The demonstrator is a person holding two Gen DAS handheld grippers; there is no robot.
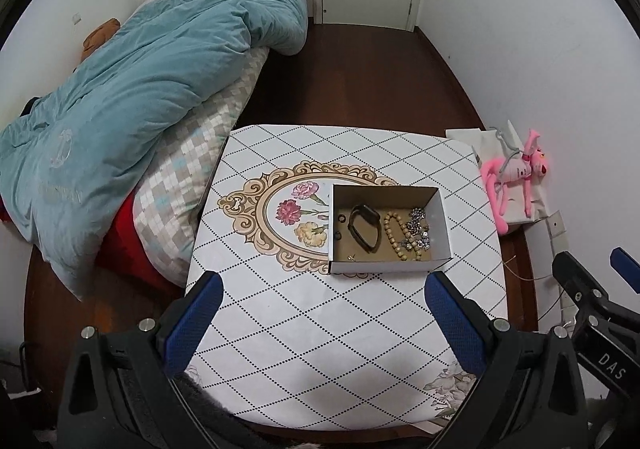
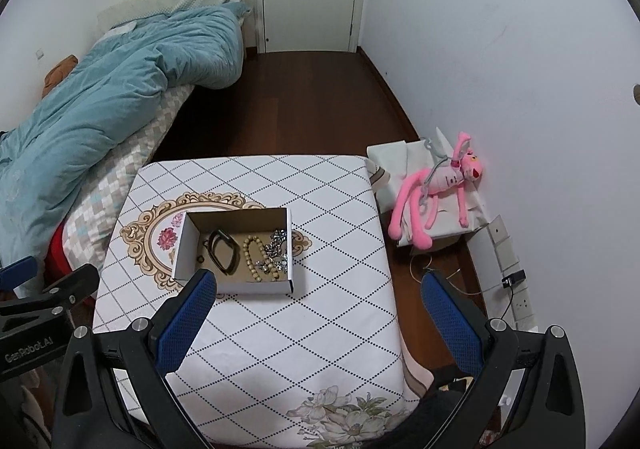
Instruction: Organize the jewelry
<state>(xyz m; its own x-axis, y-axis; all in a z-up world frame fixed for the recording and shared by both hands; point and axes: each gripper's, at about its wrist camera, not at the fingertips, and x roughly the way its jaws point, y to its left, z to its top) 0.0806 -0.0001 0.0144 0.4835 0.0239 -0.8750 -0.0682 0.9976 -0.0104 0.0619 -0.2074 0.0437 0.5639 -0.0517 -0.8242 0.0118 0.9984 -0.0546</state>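
A: How does the left gripper stand?

B: Its jaws are spread wide with nothing between them, hovering above the near part of the table. The fingers carry blue pads with a dimpled, mesh-like texture on black plastic arms with silver bolts. In the right wrist view its black body sits at the far left, lettered "GenRobot.AI".

A: And to the left of the table?

B: A bed with a puffy teal quilt, soft and creased, with pale embroidered lettering too faint to read. Under it lies a checked sheet in grey, cream and pale blue squares.

A: The table itself?

B: It wears a smooth white cloth printed with a dotted diamond lattice and an ornate tan oval frame around three carnations.

A: Where is the jewelry?

B: In an open, rectangular cardboard box, white outside and brown inside, sitting on the table over the oval's right side. From left to right inside: a black strap-like bracelet, a string of round wooden beads, then a sparkly silver chain piece.

A: The right gripper?

B: Also gaping and empty, with the same blue pads; its left finger overlaps the box's near corner in its own view. The left wrist view shows "DAS" on its body.

A: Further right?

B: A plush pink toy lies on white paper bags by the wall.
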